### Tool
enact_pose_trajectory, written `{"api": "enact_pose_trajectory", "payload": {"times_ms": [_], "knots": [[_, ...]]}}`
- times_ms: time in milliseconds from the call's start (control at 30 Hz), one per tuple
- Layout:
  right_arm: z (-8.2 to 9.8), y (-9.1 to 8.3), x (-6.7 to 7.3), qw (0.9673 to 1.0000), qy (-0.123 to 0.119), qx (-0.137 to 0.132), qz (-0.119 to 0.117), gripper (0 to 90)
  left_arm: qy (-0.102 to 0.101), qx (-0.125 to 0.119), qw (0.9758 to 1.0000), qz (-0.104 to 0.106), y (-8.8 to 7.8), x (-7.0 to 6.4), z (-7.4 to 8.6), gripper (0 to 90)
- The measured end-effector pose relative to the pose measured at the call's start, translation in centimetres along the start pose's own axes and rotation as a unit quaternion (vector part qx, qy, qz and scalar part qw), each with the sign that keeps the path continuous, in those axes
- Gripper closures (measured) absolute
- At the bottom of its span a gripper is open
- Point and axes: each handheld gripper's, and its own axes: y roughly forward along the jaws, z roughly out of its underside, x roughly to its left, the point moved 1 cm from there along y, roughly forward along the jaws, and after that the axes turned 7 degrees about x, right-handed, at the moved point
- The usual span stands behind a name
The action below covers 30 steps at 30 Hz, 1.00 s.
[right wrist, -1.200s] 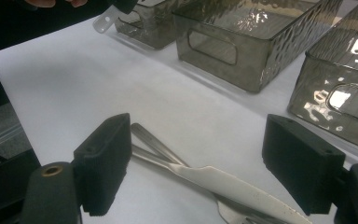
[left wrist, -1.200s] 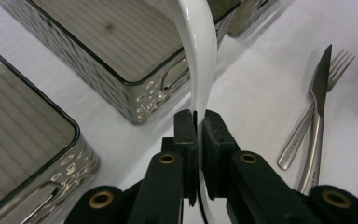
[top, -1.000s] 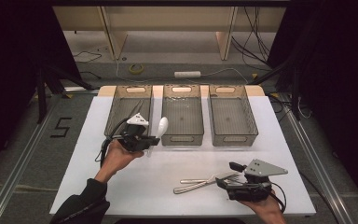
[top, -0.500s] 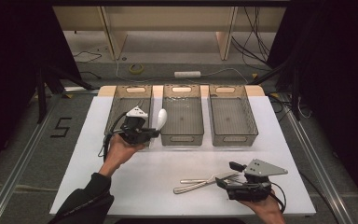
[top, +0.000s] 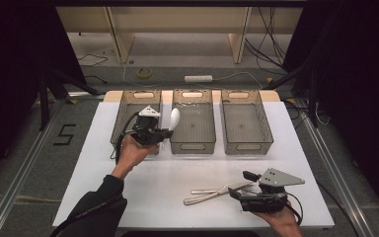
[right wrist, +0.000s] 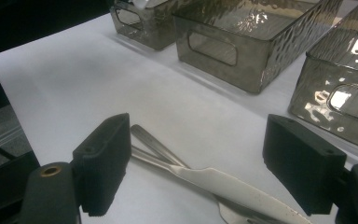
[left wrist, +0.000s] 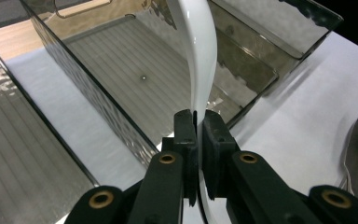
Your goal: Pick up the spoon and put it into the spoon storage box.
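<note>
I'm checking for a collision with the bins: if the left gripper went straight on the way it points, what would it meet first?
Probably the middle bin: the left gripper, shut on the white spoon, points over it, so the spoon tip would likely meet its floor or far wall first; depth is unclear.

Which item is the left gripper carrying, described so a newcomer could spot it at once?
Start at the three smoky clear bins in a row at the table's far edge. Over the near end of the left bin, the left gripper clamps a white spoon. Unlike the metal knife and fork lying near the right gripper, it is glossy white.
</note>
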Motion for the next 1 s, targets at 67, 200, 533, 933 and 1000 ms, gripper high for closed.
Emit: {"api": "enact_pose_trajectory", "payload": {"times_ms": [67,200,533,933,1000], "knots": [[0.0,0.0,0.0,1.0,0.0,0.0,0.0,24.6,-0.002,-0.002,1.0,0.0,0.3,-0.1,-0.5,85.1],[0.0,-0.1,0.0,1.0,0.001,-0.001,-0.001,24.6,-0.008,-0.001,1.0,0.002,1.0,-0.1,-1.2,85.1],[0.0,-0.1,0.0,1.0,-0.001,0.0,-0.002,24.6,-0.019,-0.003,0.9998,-0.006,2.2,0.3,-2.6,85.1],[0.1,0.0,0.0,1.0,-0.001,0.001,-0.004,24.6,-0.042,-0.002,0.9988,-0.026,3.9,1.1,-3.4,85.0],[0.1,0.0,0.0,1.0,-0.001,0.001,-0.005,24.6,-0.04,0.003,0.9988,-0.029,4.1,1.1,-3.5,85.0]]}}
